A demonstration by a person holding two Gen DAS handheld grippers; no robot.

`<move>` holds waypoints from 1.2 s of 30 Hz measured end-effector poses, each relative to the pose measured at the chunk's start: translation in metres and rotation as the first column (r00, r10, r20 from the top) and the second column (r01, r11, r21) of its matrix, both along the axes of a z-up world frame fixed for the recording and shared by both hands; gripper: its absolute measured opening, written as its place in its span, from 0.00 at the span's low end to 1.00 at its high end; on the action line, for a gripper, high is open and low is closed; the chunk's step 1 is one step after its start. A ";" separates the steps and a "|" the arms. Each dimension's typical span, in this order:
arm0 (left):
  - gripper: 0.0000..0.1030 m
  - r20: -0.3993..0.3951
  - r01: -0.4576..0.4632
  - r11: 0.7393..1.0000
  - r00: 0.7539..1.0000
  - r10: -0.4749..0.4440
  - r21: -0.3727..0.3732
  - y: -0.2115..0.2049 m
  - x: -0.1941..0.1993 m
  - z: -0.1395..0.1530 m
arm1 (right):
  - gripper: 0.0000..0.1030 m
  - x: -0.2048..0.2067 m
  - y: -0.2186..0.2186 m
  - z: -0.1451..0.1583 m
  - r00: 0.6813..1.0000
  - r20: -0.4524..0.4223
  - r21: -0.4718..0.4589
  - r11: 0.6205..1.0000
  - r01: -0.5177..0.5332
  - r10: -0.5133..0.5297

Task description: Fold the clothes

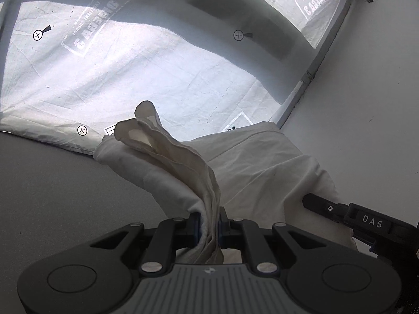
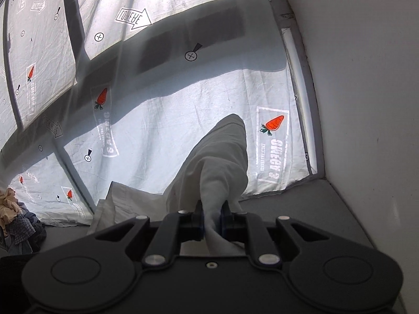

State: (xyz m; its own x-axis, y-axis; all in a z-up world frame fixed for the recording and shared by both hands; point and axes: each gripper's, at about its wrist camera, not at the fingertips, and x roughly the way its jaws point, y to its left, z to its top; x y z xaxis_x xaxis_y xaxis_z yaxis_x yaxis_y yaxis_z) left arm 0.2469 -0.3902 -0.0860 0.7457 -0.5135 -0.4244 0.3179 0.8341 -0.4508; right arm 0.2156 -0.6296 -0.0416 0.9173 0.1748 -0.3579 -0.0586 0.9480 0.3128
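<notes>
Far left in the right wrist view, a heap of mixed crumpled clothes, beige, checked and dark blue, sits on the grey desk surface at the foot of the backlit white curtain printed w/ orange carrots and arrow signs.

Next over, the left gripper: jaws clamped on a bunched edge of the white crumpled cotton garment. Several hem layers stick up past the jaws in a ruffled tuft, pointing toward the curtain. Rest of the garment spreads to the right over the desk, wrinkled, its far edge touching the curtain's lower hem. Dark window-frame shapes show thru the curtain fabric.

Right of that, the right gripper, seen in the left wrist view as a black arm marked "DAS" lying against the garment's right side. Its jaws are also clamped on the white garment; a pointed fold rises from between them and looks greyish against the bright curtain. More of the cloth trails down-left to a flatter folded part on the desk.

Far right: plain white wall, meeting the curtain's edge and the desk in a corner.
</notes>
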 end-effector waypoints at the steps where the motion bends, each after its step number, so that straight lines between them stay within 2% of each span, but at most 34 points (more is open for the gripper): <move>1: 0.13 0.002 0.015 1.000 1.000 -0.015 0.001 -0.014 0.013 -0.002 | 0.11 0.010 -0.013 -0.003 1.000 0.002 0.002 1.000 0.013 -0.013; 7: 0.13 -0.004 0.071 0.997 0.997 -0.071 0.017 -0.087 0.104 -0.023 | 0.11 0.084 -0.086 -0.027 0.996 0.000 0.012 0.996 0.085 -0.085; 9: 0.14 -0.038 0.053 0.997 0.998 -0.051 0.055 -0.101 0.127 -0.040 | 0.13 0.109 -0.100 -0.043 0.994 -0.033 -0.039 0.994 0.100 -0.101; 10: 0.15 -0.062 0.039 0.996 0.997 -0.034 0.084 -0.106 0.138 -0.052 | 0.22 0.121 -0.103 -0.053 0.990 -0.058 -0.098 0.988 0.119 -0.125; 11: 0.18 -0.095 0.029 0.991 0.995 -0.016 0.128 -0.106 0.147 -0.066 | 0.41 0.129 -0.102 -0.064 0.987 -0.073 -0.165 0.978 0.130 -0.143; 12: 0.19 -0.126 0.020 0.985 0.992 0.002 0.172 -0.106 0.157 -0.081 | 0.49 0.135 -0.098 -0.076 0.985 -0.078 -0.236 0.962 0.134 -0.156; 14: 0.19 -0.175 -0.004 0.964 0.983 0.052 0.265 -0.102 0.172 -0.108 | 0.52 0.146 -0.091 -0.099 0.979 -0.085 -0.375 0.916 0.140 -0.184; 16: 0.25 -0.162 -0.026 0.958 0.984 0.075 0.285 -0.088 0.174 -0.122 | 0.59 0.149 -0.084 -0.116 0.978 -0.093 -0.421 0.898 0.130 -0.185; 19: 0.31 -0.175 -0.021 0.961 0.982 0.072 0.277 -0.080 0.177 -0.127 | 0.67 0.151 -0.082 -0.145 0.972 -0.172 -0.349 0.932 0.094 -0.162; 21: 0.40 -0.183 -0.017 0.962 0.981 0.069 0.272 -0.074 0.180 -0.131 | 0.69 0.153 -0.089 -0.173 0.949 -0.258 -0.259 0.960 0.110 -0.178; 23: 0.48 -0.191 -0.014 0.964 0.979 0.067 0.266 -0.068 0.182 -0.134 | 0.70 0.149 -0.091 -0.186 0.948 -0.241 -0.209 0.965 0.158 -0.207; 24: 0.53 -0.195 -0.012 0.965 0.979 0.066 0.264 -0.065 0.183 -0.136 | 0.70 0.150 -0.087 -0.183 0.946 -0.244 -0.221 0.962 0.159 -0.213; 26: 0.54 -0.194 -0.007 0.968 0.979 0.057 0.252 -0.061 0.181 -0.129 | 0.73 0.158 -0.079 -0.173 0.936 -0.276 -0.252 0.957 0.147 -0.217; 31: 0.56 -0.050 -0.029 0.963 0.998 0.044 0.269 -0.042 0.122 -0.080 | 0.85 0.133 -0.059 -0.143 0.948 -0.252 -0.253 0.959 0.130 -0.195; 36: 0.84 0.103 -0.067 0.960 0.994 0.041 0.271 -0.019 0.058 -0.030 | 0.98 0.079 -0.030 -0.107 0.966 -0.173 -0.231 0.961 0.150 -0.192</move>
State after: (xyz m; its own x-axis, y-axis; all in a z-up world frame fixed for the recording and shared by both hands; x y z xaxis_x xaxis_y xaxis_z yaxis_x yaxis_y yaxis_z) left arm 0.3054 -0.4094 -0.1159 0.8131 -0.3457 -0.4684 0.2993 0.9384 -0.1729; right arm 0.2950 -0.6597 -0.1490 0.8369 -0.0790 -0.5416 0.1514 0.9843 0.0903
